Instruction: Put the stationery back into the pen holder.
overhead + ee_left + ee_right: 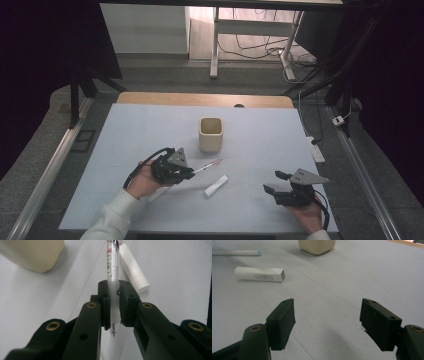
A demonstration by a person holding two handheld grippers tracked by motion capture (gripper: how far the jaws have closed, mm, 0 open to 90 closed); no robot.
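Note:
A clear ballpoint pen (111, 267) with a frosted grip is clamped between the pads of my left gripper (114, 305); its writing tip points back toward the camera. From above, the pen (207, 166) sticks out to the right of the left gripper (190, 173), just above the table and short of the cream square cup (210, 134). A white tube (216, 185) lies on the mat beside it. My right gripper (273, 182) rests at the front right, jaws wide apart with nothing between them (327, 315).
The white tube (259, 274) and the cup (317, 246) lie ahead of the right gripper. A long white stick with a blue tip (237, 252) lies farther left. The pale mat (150, 125) covers the table; desk legs and cables stand beyond the far edge.

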